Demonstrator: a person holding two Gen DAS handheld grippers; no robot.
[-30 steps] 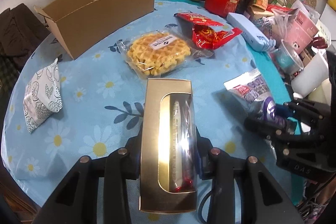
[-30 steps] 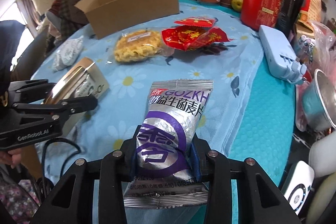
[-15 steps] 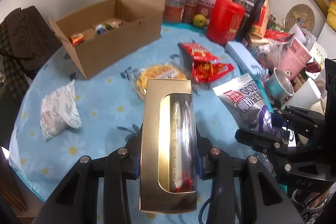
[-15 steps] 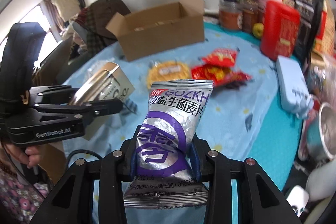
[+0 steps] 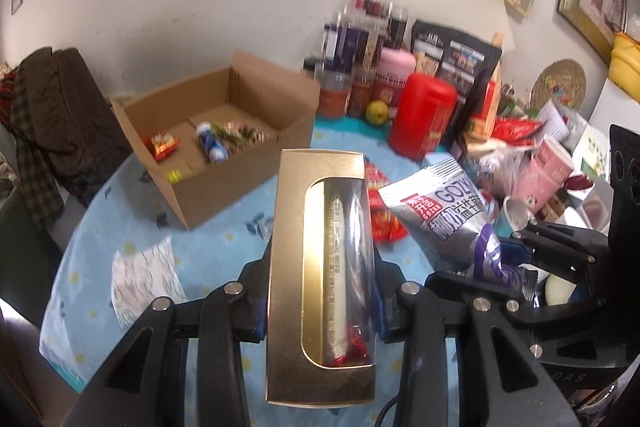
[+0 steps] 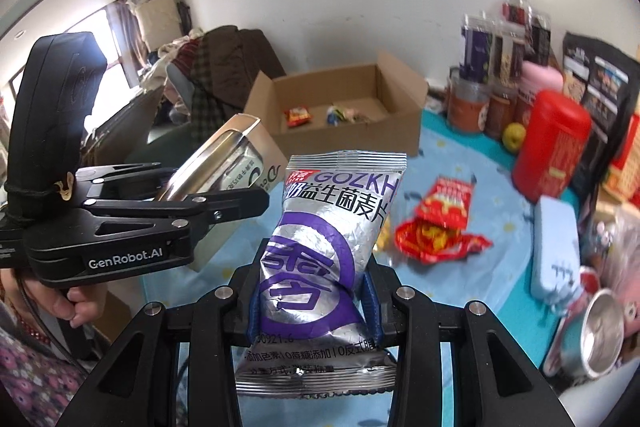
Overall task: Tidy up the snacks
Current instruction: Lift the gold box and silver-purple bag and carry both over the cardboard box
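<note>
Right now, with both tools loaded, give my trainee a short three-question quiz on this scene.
1. True or false: the cardboard box already holds some snacks.
2. Which does the right tool grip? A) a red tin B) the silver and purple snack bag C) a waffle pack
3. Fill in: the left tool is shut on the ____ box with a clear window.

Key:
1. True: a few small packets lie on its floor.
2. B: its fingers pinch the bag low down, and the bag stands up between them.
3. Gold: the gold box is clamped at its sides, above the blue floral tablecloth.
</note>
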